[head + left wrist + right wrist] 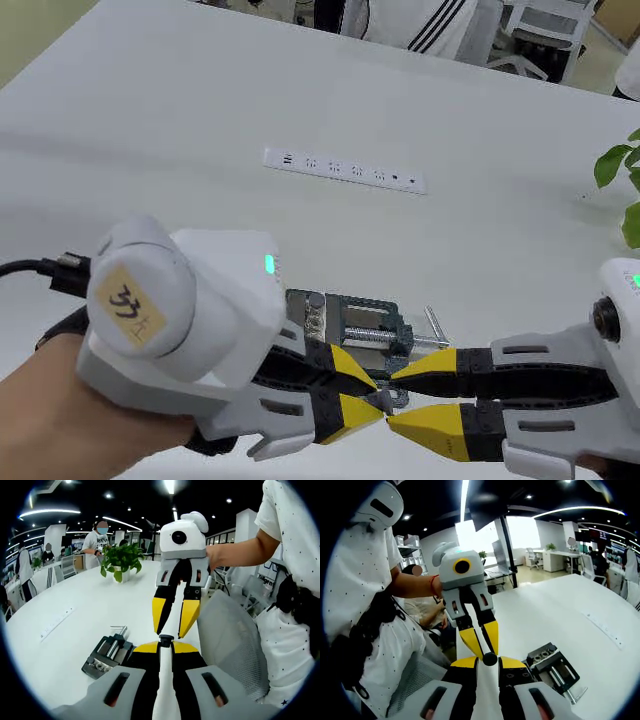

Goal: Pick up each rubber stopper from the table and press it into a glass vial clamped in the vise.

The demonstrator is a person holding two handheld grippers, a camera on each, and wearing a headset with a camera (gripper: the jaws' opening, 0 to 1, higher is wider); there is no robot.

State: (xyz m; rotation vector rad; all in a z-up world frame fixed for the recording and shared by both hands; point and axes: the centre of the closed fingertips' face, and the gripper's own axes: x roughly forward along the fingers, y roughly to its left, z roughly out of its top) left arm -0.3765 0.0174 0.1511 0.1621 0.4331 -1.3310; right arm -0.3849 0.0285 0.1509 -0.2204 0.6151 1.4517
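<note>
Over the near edge of the white table [150, 120], your left gripper [378, 400] is pinched onto the small dark rubber stopper [490, 658]. Your right gripper [171, 632] meets it tip to tip, jaws spread to either side of the stopper and not clamping it. This looks like a regrip: close the right jaws squarely across the stopper's body before the left lets go, leaving one end free. Just behind stands the small grey metal vise [355, 325] holding clear glass vials [315, 316]; come down straight over an open mouth. A white power strip [345, 170] lies toward the far edge.
</note>
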